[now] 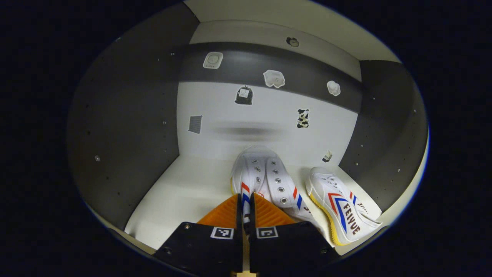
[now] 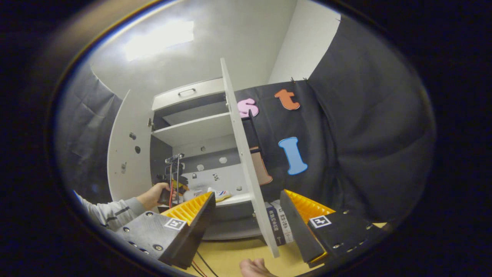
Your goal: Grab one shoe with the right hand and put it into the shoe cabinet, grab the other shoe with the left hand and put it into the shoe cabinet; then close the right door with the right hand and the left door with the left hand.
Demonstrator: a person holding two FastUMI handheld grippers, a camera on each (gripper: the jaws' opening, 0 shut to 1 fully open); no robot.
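While jaws clamp 1 shoe (image 1: 256, 181), cabinet doors (image 2: 246, 161) open

The brand name "FEIYUE" runs along the side of the right-hand shoe (image 1: 343, 209).

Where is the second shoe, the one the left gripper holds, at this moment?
In the left gripper view, the held shoe lies on the cabinet shelf, pinched by the left gripper, just left of the other shoe.
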